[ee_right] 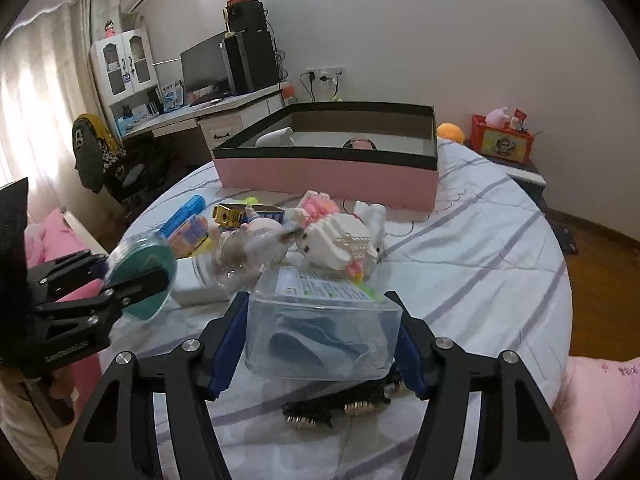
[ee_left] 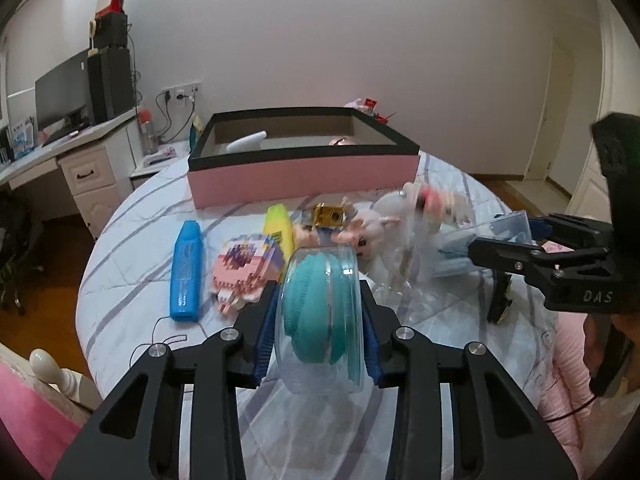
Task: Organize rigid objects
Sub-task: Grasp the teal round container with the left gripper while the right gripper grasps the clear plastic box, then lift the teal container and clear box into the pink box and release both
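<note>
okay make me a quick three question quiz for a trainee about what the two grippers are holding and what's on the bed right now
1. True or false: the left gripper holds the blue marker.
2. Multiple choice: what is clamped in the right gripper? A) a gold camera toy B) a clear rectangular box C) a block-built cat
3. Fill in: the pink box with the black rim stands ____ the toys, as both wrist views show it.

Key
1. False. It grips a round clear case with a teal item inside; the marker lies on the bedspread.
2. B, the clear rectangular box.
3. Behind, farther from the cameras.
</note>
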A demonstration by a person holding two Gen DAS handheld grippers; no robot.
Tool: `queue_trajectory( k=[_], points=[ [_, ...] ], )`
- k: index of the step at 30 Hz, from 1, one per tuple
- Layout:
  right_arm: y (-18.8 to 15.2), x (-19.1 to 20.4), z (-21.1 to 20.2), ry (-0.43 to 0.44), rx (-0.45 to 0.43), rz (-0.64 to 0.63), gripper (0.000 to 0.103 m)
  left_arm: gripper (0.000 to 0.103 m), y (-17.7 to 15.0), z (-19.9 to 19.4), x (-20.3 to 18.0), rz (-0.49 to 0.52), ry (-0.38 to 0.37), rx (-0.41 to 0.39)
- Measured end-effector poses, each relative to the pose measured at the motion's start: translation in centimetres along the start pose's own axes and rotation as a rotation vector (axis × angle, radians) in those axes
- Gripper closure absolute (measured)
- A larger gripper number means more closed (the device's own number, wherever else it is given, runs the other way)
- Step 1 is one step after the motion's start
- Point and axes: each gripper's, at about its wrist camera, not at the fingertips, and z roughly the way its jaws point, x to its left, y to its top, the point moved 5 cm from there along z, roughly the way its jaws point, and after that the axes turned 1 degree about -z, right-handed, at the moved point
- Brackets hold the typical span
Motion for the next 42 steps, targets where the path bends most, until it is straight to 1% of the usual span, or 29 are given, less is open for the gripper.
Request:
queue_trajectory(
  k=[4, 6, 7, 9, 12, 15, 18, 19, 22, 27, 33, 38, 42],
  points=[
    [-0.5, -0.4, -0.3, 0.007, 0.010, 0.037, 0.037, 0.066, 0.3, 0.0, -0.7, 0.027, 0.005, 0.004],
    [-1.4, -0.4, 0.5, 0.033, 0.056, 0.061, 0.037, 0.066, -0.1, 0.3, -1.0, 0.032, 0.002, 0.018],
    [-1.8, -0.4, 0.7, 0.047, 0.064, 0.076, 0.037, 0.066, -0.4, 0.2, -1.1, 0.033, 0.000, 0.016],
    [-2.6, 0.0, 1.7, 0.065, 0.100, 0.077, 0.037, 0.066, -0.5, 0.1, -1.2, 0.042, -0.003, 0.018],
    [-2.5, 0.2, 2.2, 0.081, 0.097, 0.094, 0.037, 0.066, -0.5, 0.2, -1.3, 0.051, 0.003, 0.020],
    [-2.3, 0.3, 2.8, 0.062, 0.100, 0.071, 0.037, 0.066, -0.4, 0.1, -1.3, 0.050, 0.000, 0.015],
    [-2.0, 0.9, 2.3, 0.028, 0.071, 0.032, 0.038, 0.066, -0.3, -0.1, -1.2, 0.048, 0.003, 0.006],
    [-1.7, 1.1, 1.8, 0.012, 0.047, 0.018, 0.038, 0.066, -0.2, -0.3, -1.1, 0.040, 0.002, -0.003],
    [-0.7, 1.3, 0.4, -0.039, -0.015, -0.011, 0.038, 0.066, 0.5, -0.9, -0.8, 0.026, 0.009, -0.032],
    [1.1, 1.4, -1.1, -0.112, -0.074, -0.036, 0.038, 0.066, 2.0, -1.6, -0.9, 0.026, 0.014, -0.067],
    [3.8, 1.5, -2.7, -0.142, -0.154, -0.030, 0.038, 0.066, 4.8, -3.3, -1.2, 0.036, 0.070, -0.151],
    [6.4, 2.7, -4.9, -0.154, -0.282, -0.013, 0.038, 0.066, 7.8, -5.2, -1.0, 0.001, 0.139, -0.251],
    [8.4, 3.7, -6.0, -0.147, -0.341, -0.019, 0.037, 0.066, 10.1, -6.7, -1.0, -0.009, 0.172, -0.318]
  ],
)
